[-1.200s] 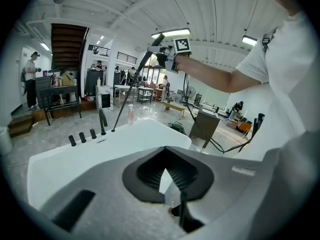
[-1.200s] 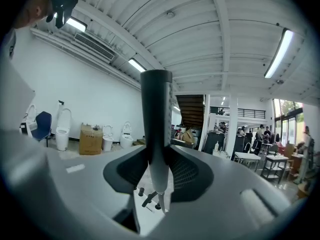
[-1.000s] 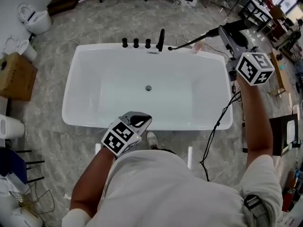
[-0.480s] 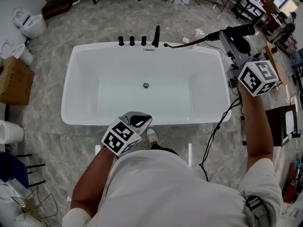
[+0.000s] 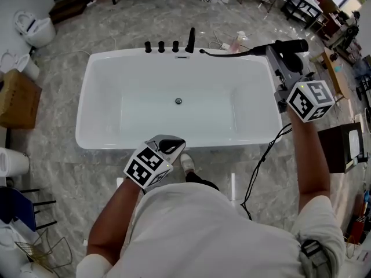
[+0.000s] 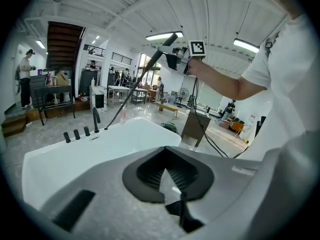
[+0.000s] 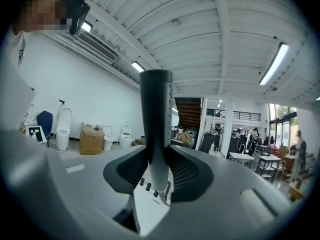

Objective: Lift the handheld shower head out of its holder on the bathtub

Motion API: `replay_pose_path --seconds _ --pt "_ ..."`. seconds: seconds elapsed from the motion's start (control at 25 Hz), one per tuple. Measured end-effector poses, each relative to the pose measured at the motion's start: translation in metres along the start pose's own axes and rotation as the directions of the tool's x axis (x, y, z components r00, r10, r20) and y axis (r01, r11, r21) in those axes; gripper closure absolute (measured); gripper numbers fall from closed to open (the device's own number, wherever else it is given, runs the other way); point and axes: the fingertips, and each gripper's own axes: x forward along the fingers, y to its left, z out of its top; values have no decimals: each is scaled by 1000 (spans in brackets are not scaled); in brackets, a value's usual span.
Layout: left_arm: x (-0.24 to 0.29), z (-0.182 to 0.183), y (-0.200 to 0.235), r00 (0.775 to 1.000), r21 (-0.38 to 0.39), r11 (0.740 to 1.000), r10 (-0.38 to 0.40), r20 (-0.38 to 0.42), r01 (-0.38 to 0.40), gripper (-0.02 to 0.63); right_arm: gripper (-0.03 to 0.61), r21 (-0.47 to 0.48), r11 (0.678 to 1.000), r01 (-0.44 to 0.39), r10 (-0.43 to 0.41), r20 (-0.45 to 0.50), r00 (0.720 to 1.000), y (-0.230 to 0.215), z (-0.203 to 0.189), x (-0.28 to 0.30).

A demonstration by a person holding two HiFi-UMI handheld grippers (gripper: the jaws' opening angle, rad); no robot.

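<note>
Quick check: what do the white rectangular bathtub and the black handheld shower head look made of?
The white rectangular bathtub looks like glossy acrylic or similar: smooth, seamless, softly reflective walls. The black handheld shower head has a matte black finish with a dull sheen; coated metal or plastic, I can't tell which.

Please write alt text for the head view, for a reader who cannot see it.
Seen from above, the right gripper holds a black shower head near the far right corner of a white bathtub, its hose running to the far rim. The left gripper hovers empty by the near rim.
</note>
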Motion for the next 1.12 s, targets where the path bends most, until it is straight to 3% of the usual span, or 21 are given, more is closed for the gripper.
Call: replay_pose_path --seconds 1.12 --pt "-10 -1 -6 1000 17 1000 -7 7 7 606 433 16 999 32 -31 -20 999 8 -12 -12"
